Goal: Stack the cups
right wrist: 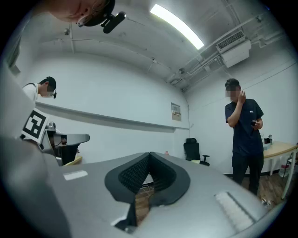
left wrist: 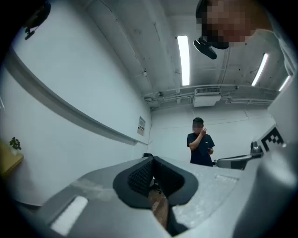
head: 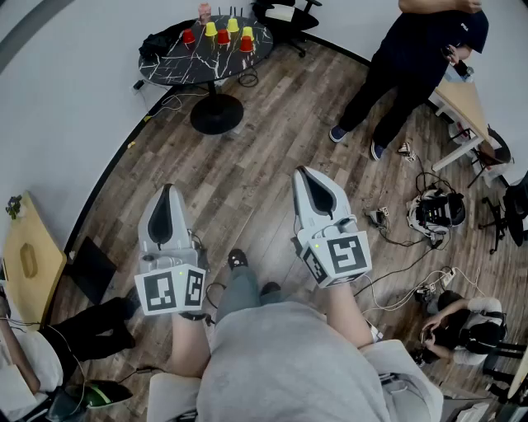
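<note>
Fingers of the left gripper [left wrist: 152,159] closed tight, the dark ribbed pads meeting at the tip with nothing between them; a strip of brown wood plank floor [left wrist: 159,210] shows through the gap behind the pads. Fingers of the right gripper [right wrist: 150,155] likewise pressed together and empty.

Head view: both grippers side by side above the person's lap, tips pointing away across the room, a white cube with black square markers at the rear of each.

Task things well apart from both grippers, on the far side of the floor: three red plastic cups [head: 223,36] and three yellow plastic cups [head: 210,29] in a loose cluster on a round black white-veined worktop [head: 177,64] with a single pedestal foot. One yellow cup sits just behind the rightmost red one; the others stand apart. Too small to tell which way up they are.

Black office chair [head: 285,15] beyond the worktop. Standing person in dark clothes [head: 404,58] to the right of it. Loose cables [head: 396,241] on the floor nearer the right gripper
</note>
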`<state>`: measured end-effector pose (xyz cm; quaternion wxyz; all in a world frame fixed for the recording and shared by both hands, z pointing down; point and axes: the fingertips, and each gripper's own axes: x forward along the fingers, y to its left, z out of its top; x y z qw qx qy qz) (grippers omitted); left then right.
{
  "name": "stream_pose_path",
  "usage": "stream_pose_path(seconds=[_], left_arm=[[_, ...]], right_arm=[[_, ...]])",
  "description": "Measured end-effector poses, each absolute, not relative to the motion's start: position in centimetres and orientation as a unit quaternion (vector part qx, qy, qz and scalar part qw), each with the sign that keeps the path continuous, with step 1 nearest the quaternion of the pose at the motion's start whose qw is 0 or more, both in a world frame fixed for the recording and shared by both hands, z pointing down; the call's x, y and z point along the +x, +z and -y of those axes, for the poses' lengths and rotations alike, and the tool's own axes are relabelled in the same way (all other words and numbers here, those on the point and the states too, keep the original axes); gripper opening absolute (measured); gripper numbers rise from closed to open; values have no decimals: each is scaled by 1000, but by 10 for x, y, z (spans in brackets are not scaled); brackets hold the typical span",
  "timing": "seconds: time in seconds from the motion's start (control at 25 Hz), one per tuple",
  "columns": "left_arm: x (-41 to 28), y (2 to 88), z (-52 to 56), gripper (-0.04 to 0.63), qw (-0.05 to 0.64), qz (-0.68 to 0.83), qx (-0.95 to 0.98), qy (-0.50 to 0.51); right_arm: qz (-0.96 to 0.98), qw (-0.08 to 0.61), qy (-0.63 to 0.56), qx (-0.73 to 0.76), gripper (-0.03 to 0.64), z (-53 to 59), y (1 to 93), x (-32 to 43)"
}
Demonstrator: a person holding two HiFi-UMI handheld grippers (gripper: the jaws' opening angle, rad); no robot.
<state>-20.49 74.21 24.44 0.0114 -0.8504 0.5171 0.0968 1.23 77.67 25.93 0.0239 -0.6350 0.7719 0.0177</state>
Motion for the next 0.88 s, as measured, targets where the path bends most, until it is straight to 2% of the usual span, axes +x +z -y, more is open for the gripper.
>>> stream_pose_path(seconds=[0.44, 0.88], left_arm=[[-201, 246, -695, 6, 9, -510, -854, 96], [-204, 225, -600, 6, 37, -498, -860, 104]], right_arm=[[-769, 22, 16, -639, 0, -731, 264, 12], [-765, 50, 34, -642, 2, -641, 241, 6]])
